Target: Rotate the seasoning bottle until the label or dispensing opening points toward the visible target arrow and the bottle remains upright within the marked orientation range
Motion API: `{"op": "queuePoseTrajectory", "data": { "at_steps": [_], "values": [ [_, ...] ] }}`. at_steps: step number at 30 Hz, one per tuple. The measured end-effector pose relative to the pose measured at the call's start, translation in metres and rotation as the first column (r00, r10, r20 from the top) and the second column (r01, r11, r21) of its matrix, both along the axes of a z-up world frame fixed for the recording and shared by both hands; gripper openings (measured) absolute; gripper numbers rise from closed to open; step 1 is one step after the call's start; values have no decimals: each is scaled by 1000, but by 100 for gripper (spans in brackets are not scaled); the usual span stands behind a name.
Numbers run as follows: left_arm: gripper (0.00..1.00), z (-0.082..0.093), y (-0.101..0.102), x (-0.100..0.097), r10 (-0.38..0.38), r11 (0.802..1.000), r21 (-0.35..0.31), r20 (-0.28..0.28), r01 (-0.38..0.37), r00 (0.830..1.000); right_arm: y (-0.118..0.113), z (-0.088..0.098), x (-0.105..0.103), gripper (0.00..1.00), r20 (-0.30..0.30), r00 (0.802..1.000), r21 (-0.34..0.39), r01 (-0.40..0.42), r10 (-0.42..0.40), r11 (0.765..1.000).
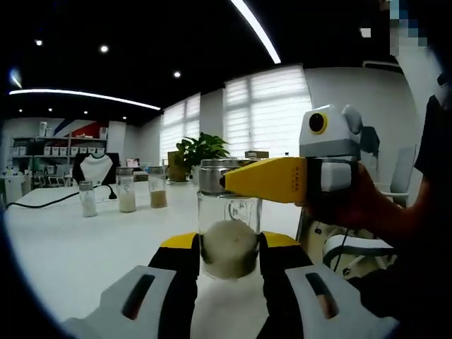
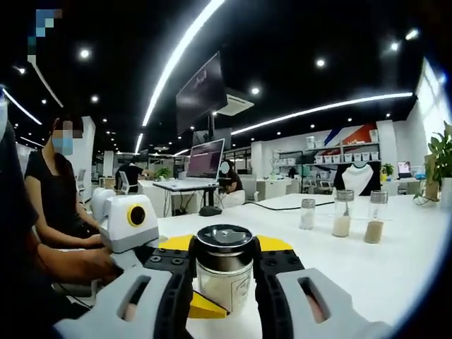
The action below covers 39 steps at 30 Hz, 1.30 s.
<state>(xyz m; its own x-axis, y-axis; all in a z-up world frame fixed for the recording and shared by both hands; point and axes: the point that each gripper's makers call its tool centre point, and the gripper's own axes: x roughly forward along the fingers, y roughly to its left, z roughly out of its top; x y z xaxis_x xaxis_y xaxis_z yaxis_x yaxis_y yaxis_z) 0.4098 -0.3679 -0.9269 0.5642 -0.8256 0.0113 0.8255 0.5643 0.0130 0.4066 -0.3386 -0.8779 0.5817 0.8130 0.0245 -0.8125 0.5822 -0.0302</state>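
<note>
Clear glass seasoning bottle (image 1: 227,226) with metal cap, part-filled with pale powder, standing upright on white tabletop (image 1: 70,247). Left hand-held gripper (image 1: 227,272) pinching its lower body; right hand-held gripper (image 2: 223,279) clamping just under the cap (image 2: 223,239). Label and opening direction hard to make out, bottle base hidden by jaws. Three small jars (image 2: 342,213) sitting well apart behind

White table (image 1: 70,247) with 4 jars (image 1: 127,193)

no readable text, faint illegible marking on seasoning bottle (image 1: 227,226) glass, monitor (image 2: 205,159) text blurred
</note>
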Motion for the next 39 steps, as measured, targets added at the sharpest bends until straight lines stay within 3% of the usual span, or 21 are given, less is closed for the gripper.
{"op": "queuePoseTrajectory", "data": {
  "at_steps": [9, 15, 23, 27, 31, 39],
  "values": [
    [36, 0, -1, 12, 137, 991, -13, 5, -137, 991, -1, 2, 8, 29, 46, 992, 5, 113, -113, 994],
    [37, -4, 0, 18, 208, 978, 14, 37, -209, 977, -3, 1, 13, 29, 21, 985, 49, 168, -169, 985],
    [37, 2, 2, 19, 290, 957, -30, 93, -289, 952, -9, 5, 15, 29, -10, 975, 123, 224, -224, 967],
    [36, 3, 4, 18, 277, 961, -30, 90, -275, 957, -7, 5, 14, 29, 2, 978, 108, 209, -210, 972],
    [36, 5, 9, 18, 242, 970, -35, 76, -240, 967, 2, 8, 8, 29, 57, 990, 72, 126, -131, 989],
    [36, 5, 10, 12, 120, 992, -34, 38, -119, 992, 1, 6, 2, 28, 39, 999, 34, 2, -4, 999]
  ]
}}
